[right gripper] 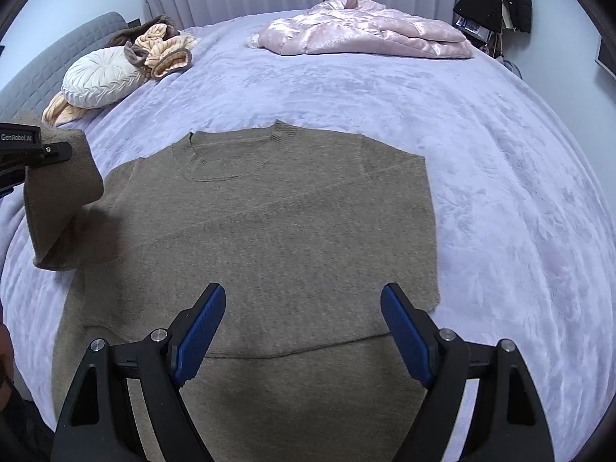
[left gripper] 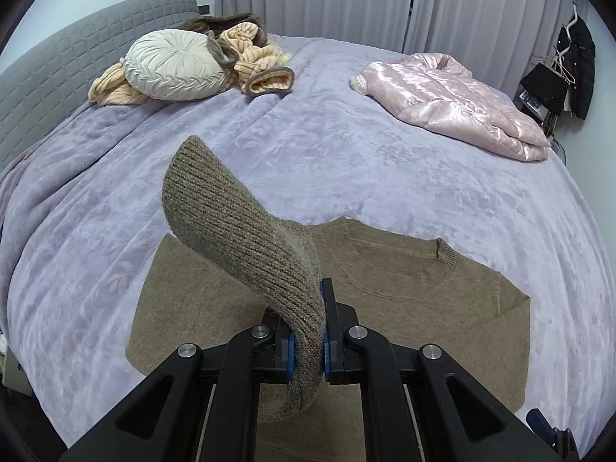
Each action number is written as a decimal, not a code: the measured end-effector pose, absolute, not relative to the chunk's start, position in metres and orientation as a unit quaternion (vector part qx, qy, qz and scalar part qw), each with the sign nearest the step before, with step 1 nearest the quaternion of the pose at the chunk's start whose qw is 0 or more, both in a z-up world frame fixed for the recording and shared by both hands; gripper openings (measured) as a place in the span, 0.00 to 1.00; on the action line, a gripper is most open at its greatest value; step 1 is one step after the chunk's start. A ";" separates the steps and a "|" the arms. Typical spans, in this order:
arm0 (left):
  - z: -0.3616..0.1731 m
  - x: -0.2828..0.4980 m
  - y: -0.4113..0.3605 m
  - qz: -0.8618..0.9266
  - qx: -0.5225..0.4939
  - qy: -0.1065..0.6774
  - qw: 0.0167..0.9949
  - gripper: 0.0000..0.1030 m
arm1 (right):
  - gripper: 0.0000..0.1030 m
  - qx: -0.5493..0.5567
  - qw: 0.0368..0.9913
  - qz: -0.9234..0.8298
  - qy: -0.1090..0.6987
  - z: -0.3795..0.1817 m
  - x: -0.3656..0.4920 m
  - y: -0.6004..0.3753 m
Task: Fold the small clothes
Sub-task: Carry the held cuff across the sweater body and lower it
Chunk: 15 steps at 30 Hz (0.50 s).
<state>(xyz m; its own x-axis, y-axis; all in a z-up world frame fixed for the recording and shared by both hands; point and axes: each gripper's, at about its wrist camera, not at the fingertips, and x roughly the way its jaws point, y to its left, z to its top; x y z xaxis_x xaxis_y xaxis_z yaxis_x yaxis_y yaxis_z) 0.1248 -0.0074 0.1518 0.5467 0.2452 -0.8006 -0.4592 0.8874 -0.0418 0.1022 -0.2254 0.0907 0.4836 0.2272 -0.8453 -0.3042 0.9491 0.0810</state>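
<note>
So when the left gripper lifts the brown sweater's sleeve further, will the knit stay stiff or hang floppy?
Probably floppy: the sleeve already droops in a curve beyond the left gripper. It likely will not slip, since the jaws pinch the ribbed knit tightly. The sweater body seems thick, so it may drag a little on the plush blanket.

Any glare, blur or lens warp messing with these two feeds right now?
Left wrist: fisheye bulges the bed; the cuff in the left claw stays sharp; mild sheen on the pink jacket. Right wrist: the right claw hangs open, soft shadow on the sweater beneath; black corners.
</note>
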 end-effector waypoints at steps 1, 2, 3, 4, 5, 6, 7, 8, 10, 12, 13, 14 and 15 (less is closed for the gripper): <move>0.152 0.126 -0.014 0.199 -0.121 0.432 0.871 0.11 | 0.83 -0.037 0.861 0.154 0.484 0.090 0.102 -0.230; 0.153 0.128 -0.022 0.196 -0.117 0.433 0.872 0.11 | 0.83 -0.035 0.861 0.154 0.483 0.090 0.101 -0.235; 0.154 0.130 -0.030 0.193 -0.112 0.434 0.873 0.11 | 0.83 -0.033 0.862 0.153 0.482 0.089 0.101 -0.240; 0.154 0.130 -0.037 0.189 -0.108 0.434 0.874 0.11 | 0.83 -0.031 0.863 0.151 0.482 0.089 0.100 -0.244; 0.155 0.130 -0.046 0.186 -0.100 0.433 0.876 0.11 | 0.83 -0.029 0.863 0.150 0.481 0.087 0.099 -0.248; 0.156 0.130 -0.055 0.182 -0.091 0.432 0.879 0.11 | 0.83 -0.026 0.864 0.148 0.481 0.086 0.099 -0.253; 0.156 0.130 -0.063 0.178 -0.082 0.431 0.881 0.11 | 0.83 -0.023 0.864 0.147 0.482 0.085 0.100 -0.257; 0.156 0.131 -0.071 0.176 -0.072 0.430 0.883 0.11 | 0.83 -0.019 0.864 0.146 0.482 0.084 0.099 -0.262; 0.154 0.130 -0.088 0.169 -0.052 0.428 0.886 0.11 | 0.83 -0.010 0.864 0.143 0.482 0.082 0.099 -0.272; 0.150 0.127 -0.105 0.159 -0.037 0.430 0.888 0.10 | 0.83 -0.002 0.864 0.141 0.483 0.080 0.098 -0.282; 0.149 0.126 -0.111 0.155 -0.030 0.432 0.888 0.10 | 0.83 0.001 0.865 0.139 0.483 0.079 0.097 -0.286; 0.146 0.124 -0.120 0.150 -0.021 0.434 0.888 0.10 | 0.83 0.005 0.865 0.137 0.482 0.078 0.097 -0.291; 0.144 0.121 -0.128 0.144 -0.013 0.435 0.889 0.10 | 0.83 0.008 0.865 0.136 0.483 0.077 0.096 -0.295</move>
